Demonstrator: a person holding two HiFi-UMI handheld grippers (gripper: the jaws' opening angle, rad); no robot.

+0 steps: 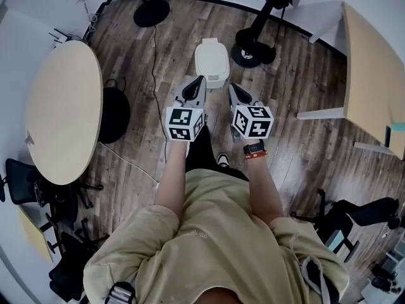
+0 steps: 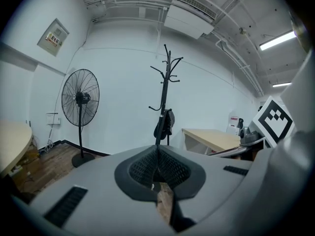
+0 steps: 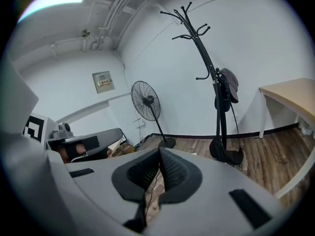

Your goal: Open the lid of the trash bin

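Standing on a dark wood-plank floor [image 1: 297,151], a person holds the left tongs [image 1: 199,81] and the right tongs [image 1: 232,88] side by side out in front. The trash bin [image 1: 211,60] is a small white box on the floor just ahead of the person, and its lid [image 1: 211,50] lies flat and shut. In the head view the tips of both tongs fall at the bin's near edge, the left over the rim and the right just beside the near right corner. How high they are above it cannot be told.

In the left gripper view the left tongs [image 2: 157,154] have their ribbed pads pressed together at the tip with nothing between them. The right tongs [image 3: 158,156] are likewise closed and empty.

A round pale table [image 1: 63,113] stands to the left, and a rectangular table [image 1: 373,75] to the right. Behind the bin are a pedestal fan [image 2: 80,98] near the white wall and a black coat stand [image 2: 165,97] with a dark item hanging from it. A thin cable [image 1: 153,75] runs across the floor from the fan's base. An office chair [image 1: 354,217] sits at the lower right. An air-conditioning unit [image 2: 189,16] is mounted at the ceiling.
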